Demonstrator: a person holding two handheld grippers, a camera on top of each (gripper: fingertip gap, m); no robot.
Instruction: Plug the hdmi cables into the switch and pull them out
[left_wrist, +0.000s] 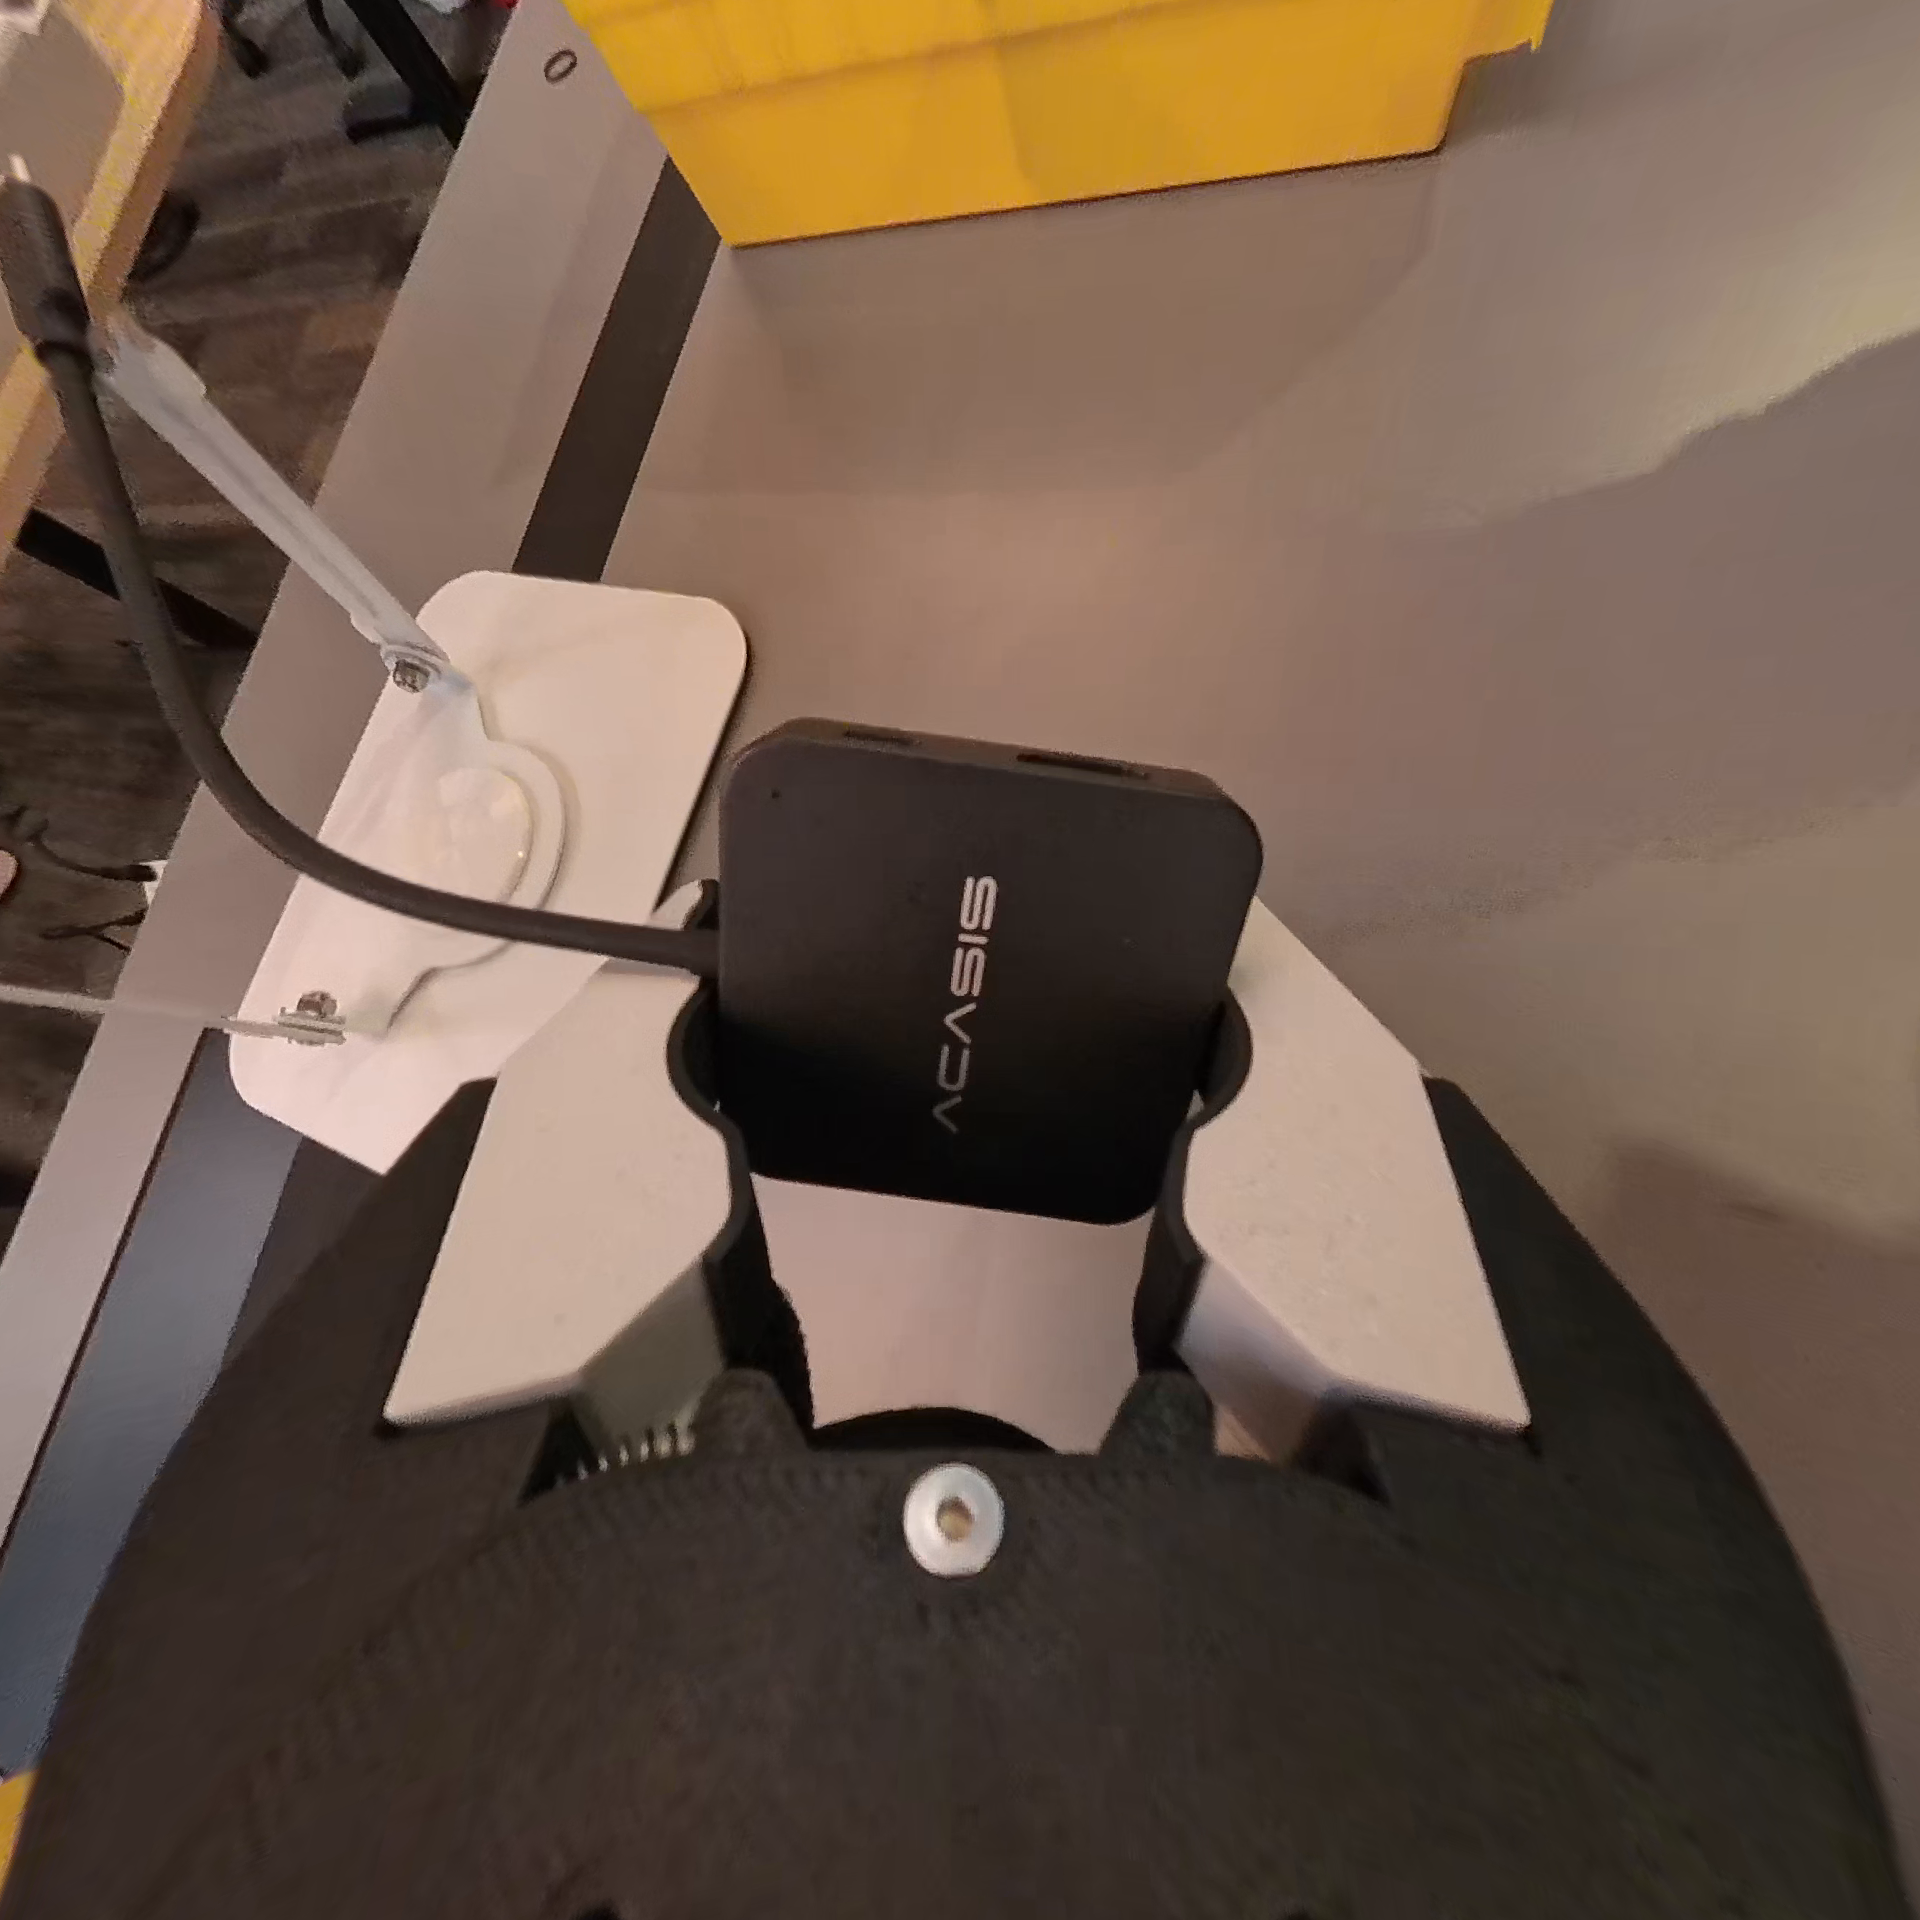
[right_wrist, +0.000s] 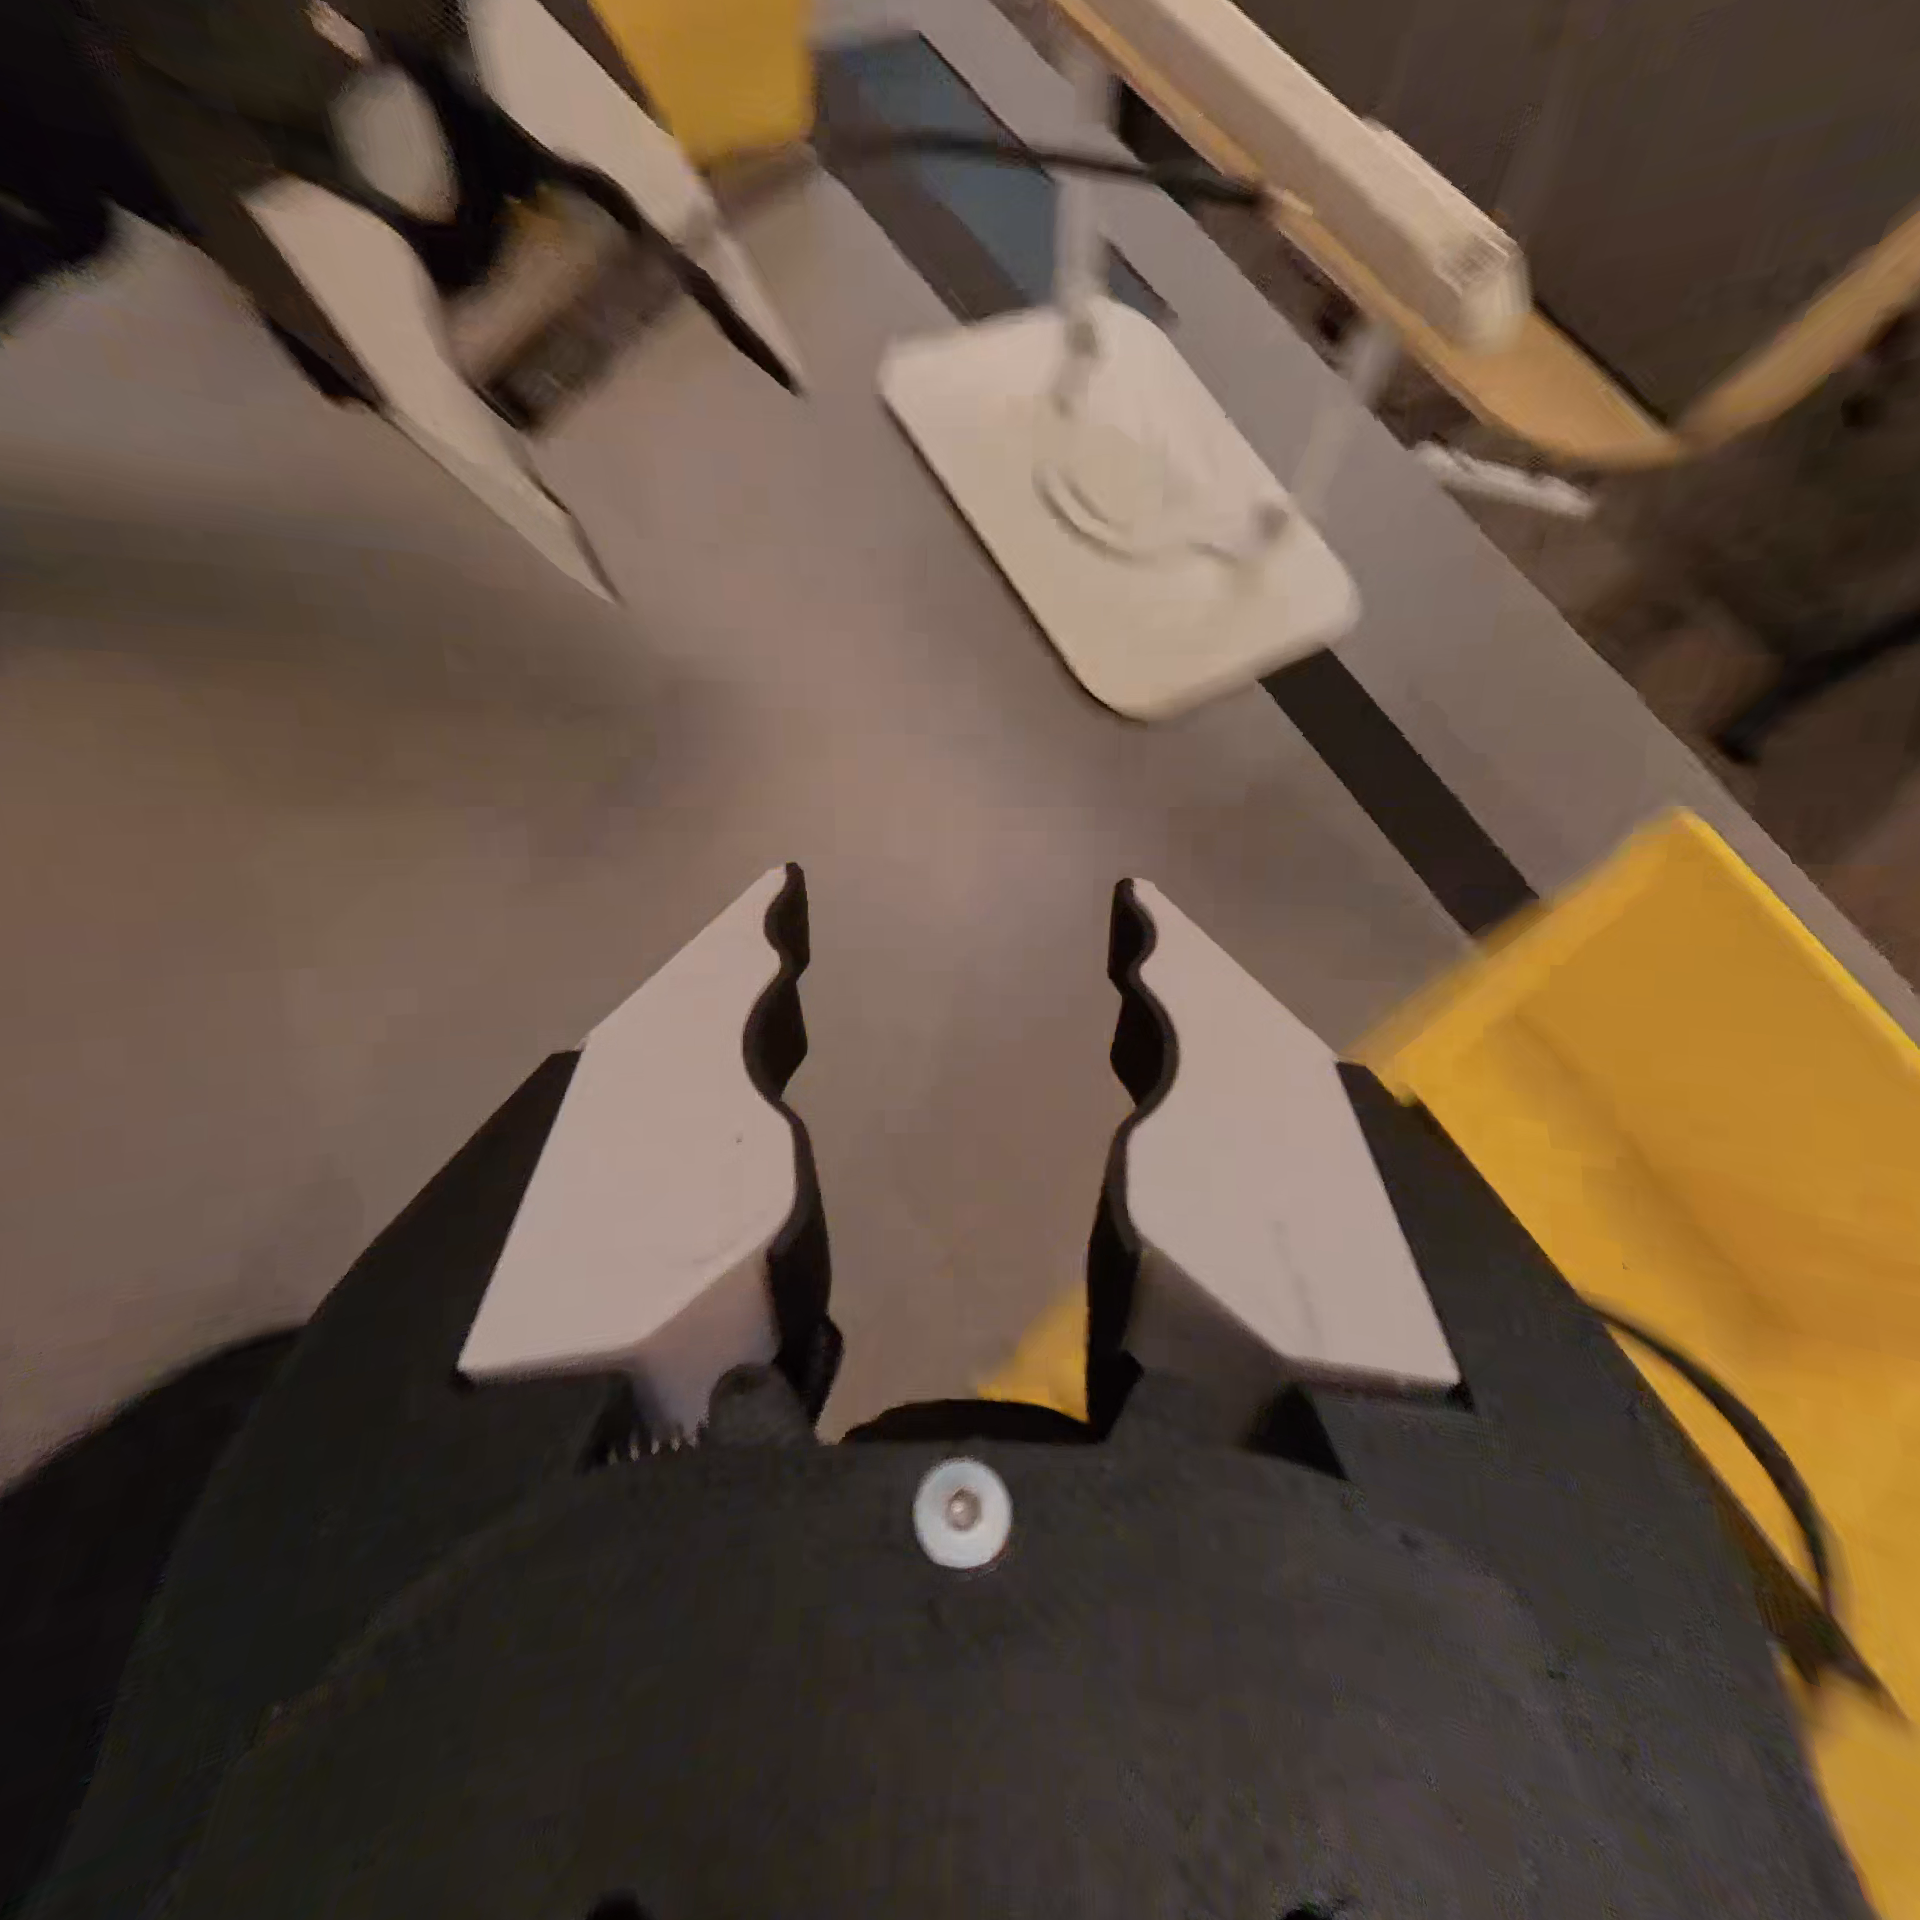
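Pinching the black switch by its two side edges, the left gripper is seen with its white fingers closed on the body, the rear half of the switch seated in the dark notches of the jaws. The switch is held flat and slightly above the grey table, at the centre of the left wrist view. Two slot-shaped ports are visible on its far edge, toward 12 o'clock, and both are unoccupied. A black cable is attached at the switch's 9 o'clock side and is carried in a curve toward 10 o'clock, past the table edge. Just beside the switch at 10 o'clock, a white stand base is set on the table, with thin metal rods screwed to it. A yellow bin is found at 12 o'clock, well apart from the switch.

In the right wrist view, much blurred, the right gripper is shown with its fingers spread and nothing between them, above bare table. The left gripper is seen at 11 o'clock, the white base at 1 o'clock. A second yellow bin lies at 3 o'clock, with a thin black cable inside it.
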